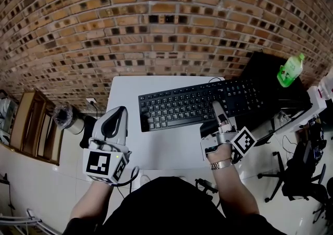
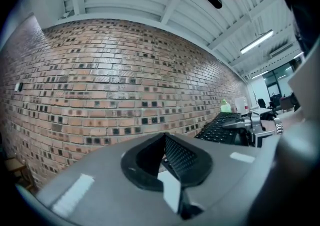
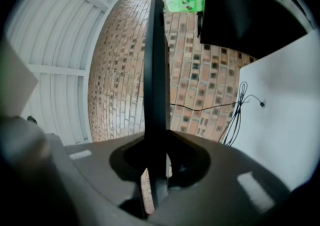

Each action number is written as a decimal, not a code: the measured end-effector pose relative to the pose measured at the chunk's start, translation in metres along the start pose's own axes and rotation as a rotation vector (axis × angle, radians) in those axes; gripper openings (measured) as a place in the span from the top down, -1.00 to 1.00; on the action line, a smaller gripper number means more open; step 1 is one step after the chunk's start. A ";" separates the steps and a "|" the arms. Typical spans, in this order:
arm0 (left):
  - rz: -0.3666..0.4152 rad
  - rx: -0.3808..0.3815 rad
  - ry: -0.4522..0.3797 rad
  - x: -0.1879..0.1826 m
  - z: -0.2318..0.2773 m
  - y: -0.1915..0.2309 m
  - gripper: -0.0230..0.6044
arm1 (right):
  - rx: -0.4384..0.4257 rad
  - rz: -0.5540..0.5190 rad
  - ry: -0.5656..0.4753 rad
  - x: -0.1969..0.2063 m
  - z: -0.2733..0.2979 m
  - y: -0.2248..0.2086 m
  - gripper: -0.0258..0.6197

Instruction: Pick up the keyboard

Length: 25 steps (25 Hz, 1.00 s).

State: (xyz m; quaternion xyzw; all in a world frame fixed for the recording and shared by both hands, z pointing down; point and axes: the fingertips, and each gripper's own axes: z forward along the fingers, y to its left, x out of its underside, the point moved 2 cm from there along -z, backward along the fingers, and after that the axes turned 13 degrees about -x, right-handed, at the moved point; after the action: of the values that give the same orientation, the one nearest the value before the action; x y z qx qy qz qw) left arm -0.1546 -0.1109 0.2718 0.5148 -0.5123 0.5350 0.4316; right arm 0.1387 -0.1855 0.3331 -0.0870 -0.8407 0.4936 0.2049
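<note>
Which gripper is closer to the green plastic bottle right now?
Right. The right gripper clamps the black keyboard's near edge, short of the green plastic bottle; the left gripper sits shut and empty at the white table's left edge.

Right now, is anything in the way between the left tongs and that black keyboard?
Nothing visible. Only bare white table lies between the shut left tongs and the black plastic keyboard's left end; the right tongs already grip its near edge.

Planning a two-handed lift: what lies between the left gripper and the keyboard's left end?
Only bare white table. The head view shows nothing else on that stretch between the left gripper and the keyboard.
</note>
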 end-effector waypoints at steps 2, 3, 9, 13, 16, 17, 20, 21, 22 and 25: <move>-0.001 -0.002 -0.003 -0.001 -0.001 0.003 0.91 | 0.001 -0.002 0.000 0.002 0.001 0.002 0.72; 0.000 -0.003 -0.005 -0.002 -0.002 0.004 0.91 | 0.001 -0.002 0.001 0.003 0.001 0.003 0.72; 0.003 -0.003 -0.007 -0.006 -0.003 0.007 0.91 | -0.002 -0.001 -0.004 0.004 0.002 0.007 0.72; 0.003 -0.002 -0.008 -0.006 -0.004 0.008 0.91 | -0.004 -0.003 -0.006 0.005 0.001 0.009 0.72; 0.000 -0.002 0.000 -0.005 -0.004 0.009 0.91 | -0.005 -0.001 -0.005 0.005 0.001 0.010 0.72; 0.000 -0.003 0.002 -0.005 -0.004 0.009 0.91 | -0.006 -0.001 -0.006 0.005 0.001 0.011 0.72; -0.001 -0.004 -0.003 -0.006 -0.004 0.009 0.91 | -0.011 0.000 -0.008 0.004 0.001 0.012 0.72; -0.002 -0.005 -0.004 -0.006 -0.004 0.009 0.91 | -0.012 0.001 -0.009 0.004 0.001 0.013 0.72; -0.004 -0.005 -0.004 -0.006 -0.004 0.009 0.91 | -0.012 0.001 -0.009 0.004 0.001 0.012 0.72; -0.005 -0.005 -0.005 -0.005 -0.003 0.009 0.91 | -0.009 -0.004 -0.010 0.004 0.001 0.011 0.72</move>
State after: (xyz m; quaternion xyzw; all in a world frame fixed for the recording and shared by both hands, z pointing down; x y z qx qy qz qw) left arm -0.1637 -0.1083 0.2658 0.5164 -0.5134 0.5313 0.4330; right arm 0.1345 -0.1792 0.3238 -0.0837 -0.8441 0.4898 0.2016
